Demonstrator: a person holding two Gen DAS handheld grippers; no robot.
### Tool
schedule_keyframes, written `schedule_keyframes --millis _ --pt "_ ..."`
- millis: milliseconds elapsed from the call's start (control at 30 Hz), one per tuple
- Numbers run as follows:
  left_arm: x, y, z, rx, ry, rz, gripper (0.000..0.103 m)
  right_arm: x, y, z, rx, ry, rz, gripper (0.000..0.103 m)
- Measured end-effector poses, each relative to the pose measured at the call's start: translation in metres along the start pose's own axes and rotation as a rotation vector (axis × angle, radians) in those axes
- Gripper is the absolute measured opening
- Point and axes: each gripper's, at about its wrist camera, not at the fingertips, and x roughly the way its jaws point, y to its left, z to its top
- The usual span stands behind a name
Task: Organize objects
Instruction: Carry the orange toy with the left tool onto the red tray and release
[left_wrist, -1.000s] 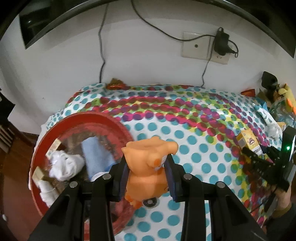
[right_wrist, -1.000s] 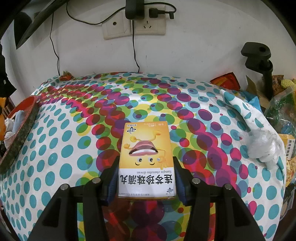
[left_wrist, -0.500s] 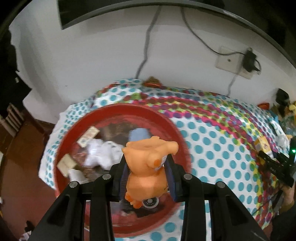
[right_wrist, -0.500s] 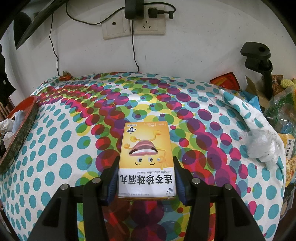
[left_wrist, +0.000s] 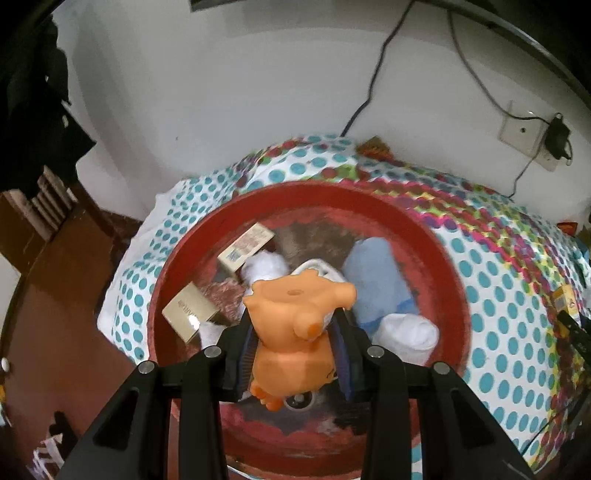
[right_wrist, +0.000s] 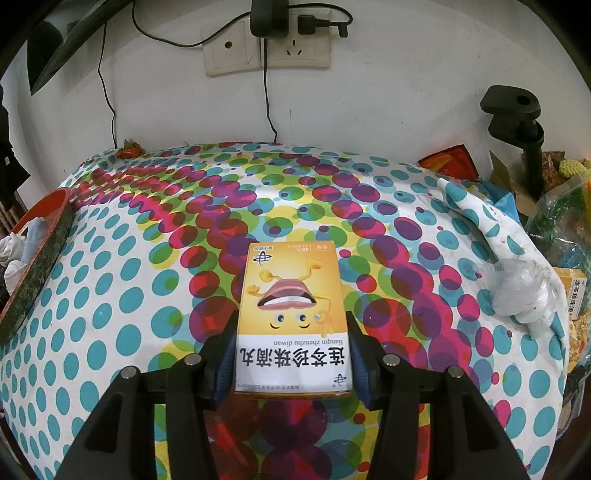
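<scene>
My left gripper (left_wrist: 295, 354) is shut on an orange toy figure (left_wrist: 295, 332) and holds it above the red round basin (left_wrist: 424, 229). The basin holds two small cardboard boxes (left_wrist: 245, 247), white socks (left_wrist: 406, 336) and a light blue cloth (left_wrist: 376, 280). My right gripper (right_wrist: 291, 354) is shut on a yellow medicine box (right_wrist: 291, 314) with a cartoon mouth, held over the dotted tablecloth (right_wrist: 110, 295). The basin's rim (right_wrist: 40, 258) shows at the left edge of the right wrist view.
The basin stands near the table's left end, with brown floor (left_wrist: 55, 314) beyond. Wall sockets with cables (right_wrist: 266, 40) are behind the table. A crumpled plastic bag (right_wrist: 521, 291), a black clamp stand (right_wrist: 517, 118) and snack packets (right_wrist: 448, 162) crowd the right end.
My left gripper has carried the orange toy leftward from the tablecloth to over the middle of the red basin. My right gripper and its yellow box have stayed in place.
</scene>
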Motion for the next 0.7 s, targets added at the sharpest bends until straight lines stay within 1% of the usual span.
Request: schedule_keyframes --millis 133,333,500,667,700 --pt "0.013 0.012 -0.005 -0.037 0.032 -0.015 0.034 0.0 0.001 0.0 -0.003 0.0 -0.004 0.052" --pt "0.028 0.018 -0.013 -0.05 0.056 -0.019 0.034 0.001 0.003 0.0 -0.013 0.003 -0.02 0.052" --pt "0.035 0.023 -0.017 -0.065 0.053 -0.023 0.034 0.0 0.005 0.0 -0.02 0.001 -0.029 0.051" --pt "0.036 0.023 -0.019 -0.057 0.03 -0.019 0.035 0.0 0.006 0.0 -0.029 0.0 -0.043 0.051" --pt "0.036 0.023 -0.019 -0.054 0.024 -0.016 0.036 0.0 0.007 0.0 -0.031 0.0 -0.046 0.051"
